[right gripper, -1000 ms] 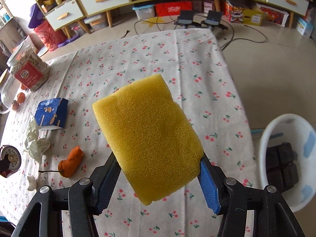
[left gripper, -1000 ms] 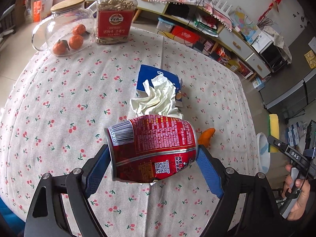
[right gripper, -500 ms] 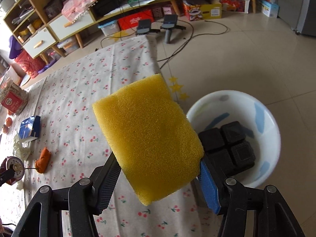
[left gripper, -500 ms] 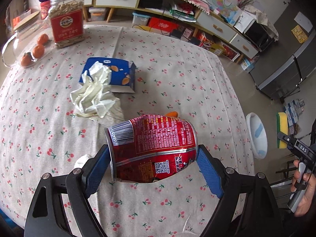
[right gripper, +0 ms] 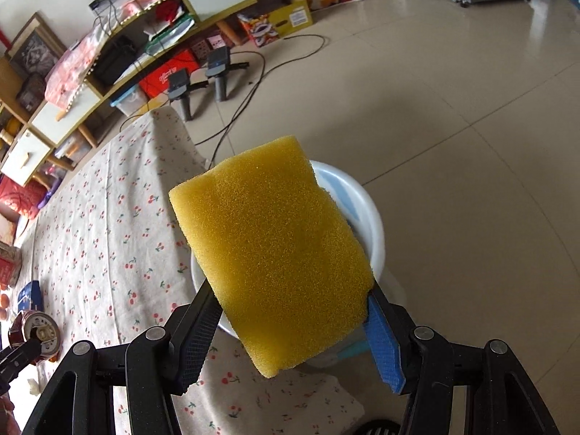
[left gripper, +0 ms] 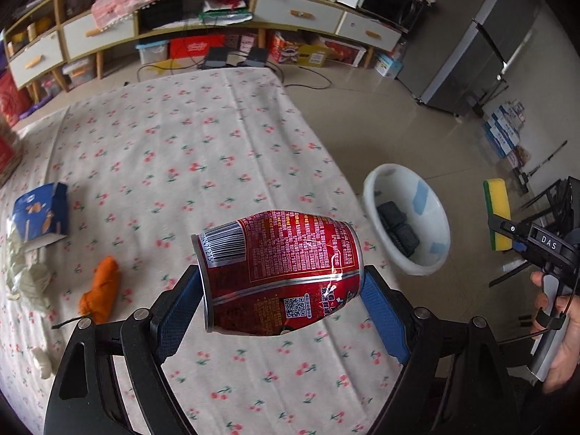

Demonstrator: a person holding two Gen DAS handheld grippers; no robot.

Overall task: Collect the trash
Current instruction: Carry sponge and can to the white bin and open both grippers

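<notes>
My left gripper (left gripper: pixel 281 302) is shut on a red drink can (left gripper: pixel 279 270), held sideways above the table (left gripper: pixel 217 152) with the cherry-print cloth. My right gripper (right gripper: pixel 293 326) is shut on a yellow sponge (right gripper: pixel 272 246) and holds it over a white basin (right gripper: pixel 366 217) on the floor beside the table; the sponge hides most of the basin. In the left wrist view the basin (left gripper: pixel 431 210) holds dark blocks (left gripper: pixel 397 226), and the right gripper with the sponge (left gripper: pixel 498 214) is to its right. The can also shows in the right wrist view (right gripper: pixel 34 333).
On the table lie an orange scrap (left gripper: pixel 101 288), crumpled white tissue (left gripper: pixel 27 275), a small white scrap (left gripper: pixel 43 362) and a blue carton (left gripper: pixel 41 214). Shelves and drawers (left gripper: pixel 217 18) line the far wall. Cables and camera stands (right gripper: pixel 214 76) lie on the tiled floor.
Both grippers swung right, away from the table middle. The right gripper carried the sponge from beside the basin to over it. The left gripper with the can now faces the table's right edge and basin.
</notes>
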